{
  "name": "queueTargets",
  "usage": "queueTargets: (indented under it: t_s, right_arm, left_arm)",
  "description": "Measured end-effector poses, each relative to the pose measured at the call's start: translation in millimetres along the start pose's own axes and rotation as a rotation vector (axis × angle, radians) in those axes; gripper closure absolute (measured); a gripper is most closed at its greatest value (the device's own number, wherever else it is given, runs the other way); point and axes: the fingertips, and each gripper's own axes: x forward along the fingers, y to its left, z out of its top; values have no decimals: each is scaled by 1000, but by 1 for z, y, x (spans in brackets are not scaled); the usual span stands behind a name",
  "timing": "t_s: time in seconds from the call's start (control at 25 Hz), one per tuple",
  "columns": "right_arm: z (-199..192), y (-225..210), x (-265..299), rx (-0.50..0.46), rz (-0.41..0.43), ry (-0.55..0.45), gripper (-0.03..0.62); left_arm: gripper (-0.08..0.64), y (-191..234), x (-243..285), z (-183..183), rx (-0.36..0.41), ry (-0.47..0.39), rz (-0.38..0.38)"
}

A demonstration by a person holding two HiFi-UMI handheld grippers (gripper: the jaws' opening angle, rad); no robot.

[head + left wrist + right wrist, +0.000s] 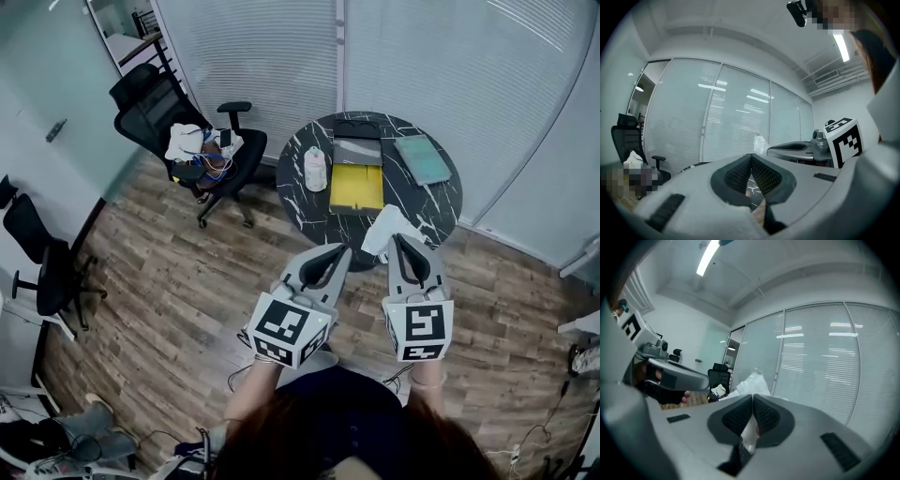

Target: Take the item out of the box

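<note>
my right gripper [398,240] pinches a crumpled white item [382,225] and holds it clear above the near edge of the round marble table [298,202]. in its own view the jaws are pressed on the white wrapping, with the rest bunched past the tips. my left gripper [339,251], at its 9 o'clock, is pressed together on nothing, held aside, i judge, to give the carrying hand room. the open box [356,187], yellow inside, lies at 11 o'clock from the jaws and looks empty. a white bottle [316,169] stands at the box's 9 o'clock, a teal pad [422,157] at its 2 o'clock.
</note>
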Motion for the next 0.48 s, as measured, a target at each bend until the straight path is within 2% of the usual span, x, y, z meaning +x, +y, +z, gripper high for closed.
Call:
queueTargets:
  t_s: [0.48]
  right_arm:
    - [11,-1,-29,-2,34,-31,566]
  left_arm:
    - [534,-27,-4,7,24,0,29]
